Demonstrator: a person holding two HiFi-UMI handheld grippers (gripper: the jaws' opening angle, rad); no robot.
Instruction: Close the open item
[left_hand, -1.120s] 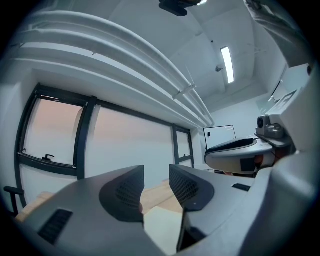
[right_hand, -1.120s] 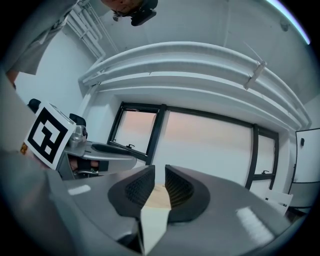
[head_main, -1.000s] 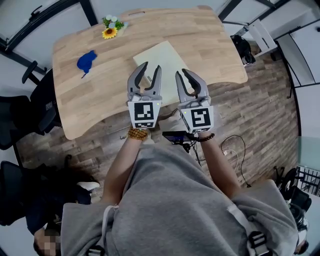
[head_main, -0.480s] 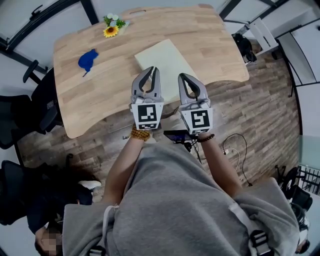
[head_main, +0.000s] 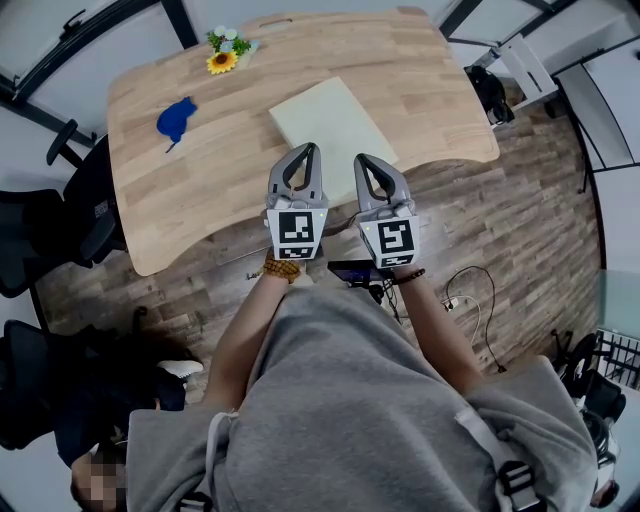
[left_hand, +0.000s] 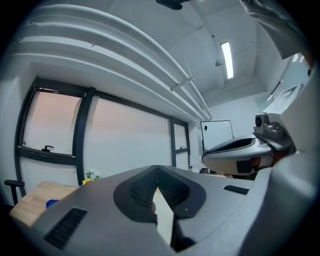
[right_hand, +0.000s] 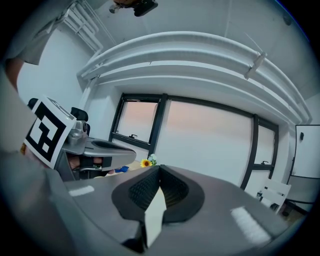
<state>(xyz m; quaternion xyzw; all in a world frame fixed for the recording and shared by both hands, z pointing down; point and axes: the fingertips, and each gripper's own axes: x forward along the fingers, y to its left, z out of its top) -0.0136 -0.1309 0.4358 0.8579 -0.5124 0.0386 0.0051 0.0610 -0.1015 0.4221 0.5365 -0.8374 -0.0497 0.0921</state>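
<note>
Book (head_main: 333, 122) is my name for the pale flat thing on the table (head_main: 200, 190). It could be a folder; I cannot tell.

Start close in. The person in the grey top (head_main: 340, 400) holds both arms out in front. A string of brown beads (head_main: 276, 267) sits on the left wrist. The left gripper (head_main: 311, 150) and the right gripper (head_main: 358, 158) are side by side. They point away from the person, over the near edge of the table.

Now the change. A second ago both pairs of jaws stood wide apart. They have just been closing, and now each pair is squeezed tight, tip to tip. The left gripper view and the right gripper view show this well. The dark pads (left_hand: 142, 190) meet and nothing is caught between them. Only a sliver of something pale shows through the gap behind the tips. Both grippers have also come down a little.

Just past the tips lies the book, near the middle of the table, with one corner turned toward the grippers. It lies flat like one slab and has not moved. I see no page or cover standing up. I cannot tell if the tips touch it.

Farther off to the left is a small blue thing (head_main: 174, 120). At the far edge is a sunflower (head_main: 221, 62) with little white flowers.

I think shut, empty jaws mean no grabbing right now. Maybe the tips will push. Or maybe the book is already shut and the hands are resting.
</note>
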